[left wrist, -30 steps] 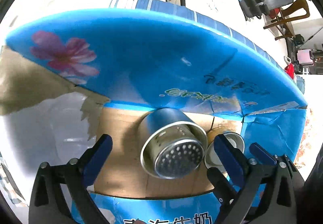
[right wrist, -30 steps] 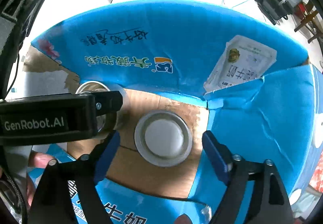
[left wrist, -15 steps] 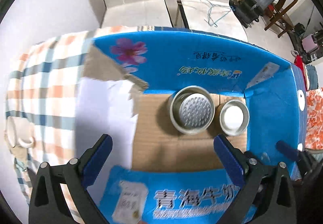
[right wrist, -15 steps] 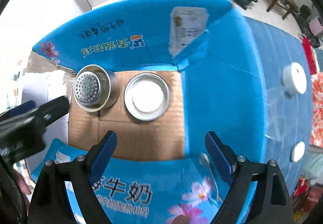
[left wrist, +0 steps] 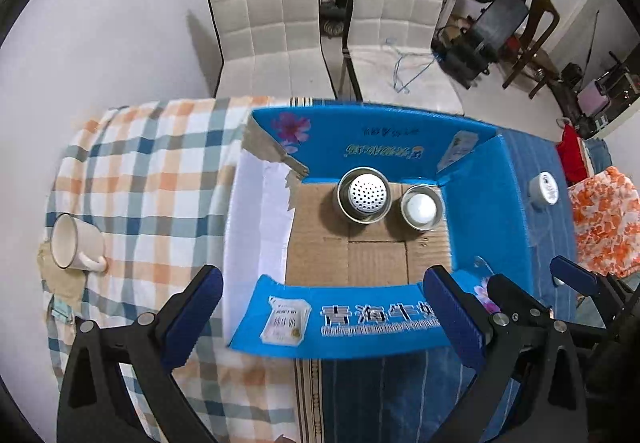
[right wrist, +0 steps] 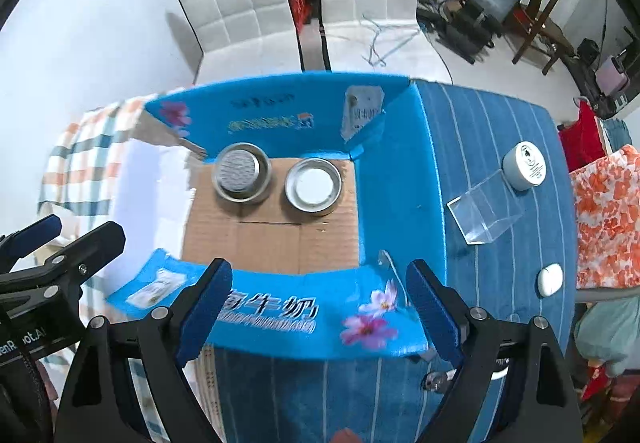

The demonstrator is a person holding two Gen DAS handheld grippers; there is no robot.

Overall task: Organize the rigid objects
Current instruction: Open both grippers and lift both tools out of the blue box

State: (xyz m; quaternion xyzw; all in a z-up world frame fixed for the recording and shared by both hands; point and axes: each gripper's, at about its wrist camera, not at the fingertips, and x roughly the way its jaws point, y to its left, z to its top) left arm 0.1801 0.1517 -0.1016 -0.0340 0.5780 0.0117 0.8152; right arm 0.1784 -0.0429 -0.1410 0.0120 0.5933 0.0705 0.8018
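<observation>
Two metal canisters are seen standing upright in the blue carton [left wrist: 476, 199], their long axes vertical and their tops facing the cameras. The perforated canister [left wrist: 365, 194] is placed on the left and the plain-lidded canister [left wrist: 421, 207] on the right, just beside each other on the brown cardboard floor near the far wall. One carton is counted, with its four flaps spread outward.

From left to right across the table, one white mug [left wrist: 74, 243] is laid on its side on the checked cloth [left wrist: 152, 179], its mouth turned to the left and its long axis running left to right. Then the carton is met. Beyond it, on the blue striped cloth [right wrist: 472, 131], one clear plastic box [right wrist: 486, 205], one round white jar [right wrist: 525, 165] and one small white oval object [right wrist: 549, 279] are set well apart from the carton. Two white chairs [left wrist: 272, 31] are seen behind the table.

The left gripper [left wrist: 324, 317] is held above the carton's near flap, its jaws spread wide with nothing between them. The right gripper [right wrist: 320, 313] is likewise spread wide and empty.
</observation>
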